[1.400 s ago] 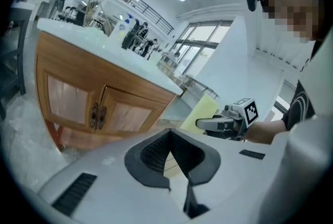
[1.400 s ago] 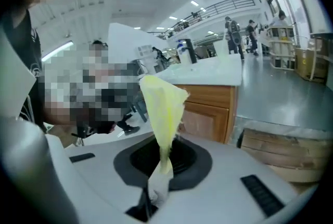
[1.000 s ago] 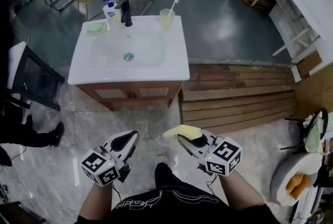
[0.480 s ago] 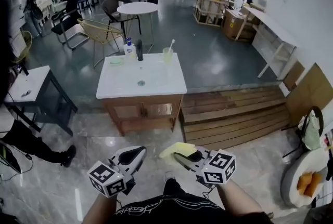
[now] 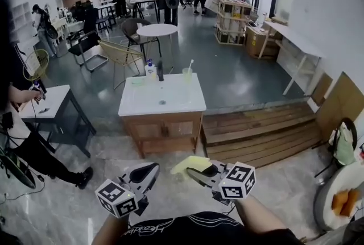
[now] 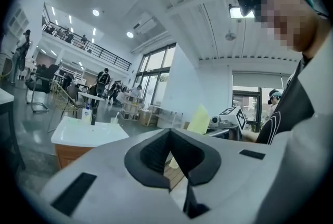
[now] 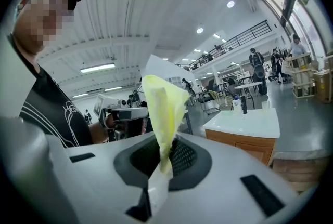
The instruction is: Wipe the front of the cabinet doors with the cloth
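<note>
The right hand-held gripper (image 5: 194, 172) stays clamped on the limp yellow cloth (image 5: 190, 162), while the left hand-held gripper (image 5: 149, 170) is pressed together on nothing. The brown wooden cabinet doors (image 5: 165, 128) under the white sink counter (image 5: 183, 103) now sit farther off than a second ago, with more hall in view. Wiping has evidently not begun.

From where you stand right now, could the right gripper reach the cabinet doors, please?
Probably not yet. The right gripper, shut on the yellow cloth, is held close to the body, and the cabinet doors stand well ahead across bare floor. Nothing blocks the way; step closer.
</note>
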`<action>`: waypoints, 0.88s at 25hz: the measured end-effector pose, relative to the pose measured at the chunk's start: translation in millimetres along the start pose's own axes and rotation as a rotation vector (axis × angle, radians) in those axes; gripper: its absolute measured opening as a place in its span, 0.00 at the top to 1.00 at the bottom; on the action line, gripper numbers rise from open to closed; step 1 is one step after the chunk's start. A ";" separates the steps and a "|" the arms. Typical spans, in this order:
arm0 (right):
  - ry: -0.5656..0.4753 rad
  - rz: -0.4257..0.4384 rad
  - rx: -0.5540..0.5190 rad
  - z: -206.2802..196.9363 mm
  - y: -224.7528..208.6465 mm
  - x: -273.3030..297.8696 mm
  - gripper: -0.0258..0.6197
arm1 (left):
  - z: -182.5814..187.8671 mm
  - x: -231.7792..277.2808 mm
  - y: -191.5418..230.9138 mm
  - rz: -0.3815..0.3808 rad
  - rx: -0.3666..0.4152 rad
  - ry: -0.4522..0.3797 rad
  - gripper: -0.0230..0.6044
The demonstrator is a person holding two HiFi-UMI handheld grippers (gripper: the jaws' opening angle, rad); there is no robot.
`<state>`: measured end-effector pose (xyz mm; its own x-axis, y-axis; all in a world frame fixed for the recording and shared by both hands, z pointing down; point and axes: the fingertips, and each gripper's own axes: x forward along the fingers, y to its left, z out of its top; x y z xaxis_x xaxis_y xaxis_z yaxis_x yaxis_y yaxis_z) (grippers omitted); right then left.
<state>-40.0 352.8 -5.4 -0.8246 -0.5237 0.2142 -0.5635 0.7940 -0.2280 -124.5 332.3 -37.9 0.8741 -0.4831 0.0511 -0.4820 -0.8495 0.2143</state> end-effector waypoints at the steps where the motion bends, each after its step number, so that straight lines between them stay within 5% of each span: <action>1: -0.002 0.006 -0.006 3.5 1.9 -3.7 0.90 | 4.8 0.9 -4.7 0.000 0.008 -0.006 0.95; 15: -0.025 -0.029 -0.009 -0.7 1.1 -32.1 0.90 | -2.6 24.0 -34.8 -0.053 0.020 0.002 0.95; 22: -0.007 -0.063 -0.013 -18.5 17.7 -25.7 0.90 | -15.5 7.8 -31.1 -0.068 -0.040 -0.030 0.95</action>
<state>-27.9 386.1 2.6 -0.7880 -0.5745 0.2214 -0.6134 0.7636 -0.2015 -101.7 358.3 -29.0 0.9022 -0.4312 0.0055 -0.4182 -0.8718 0.2552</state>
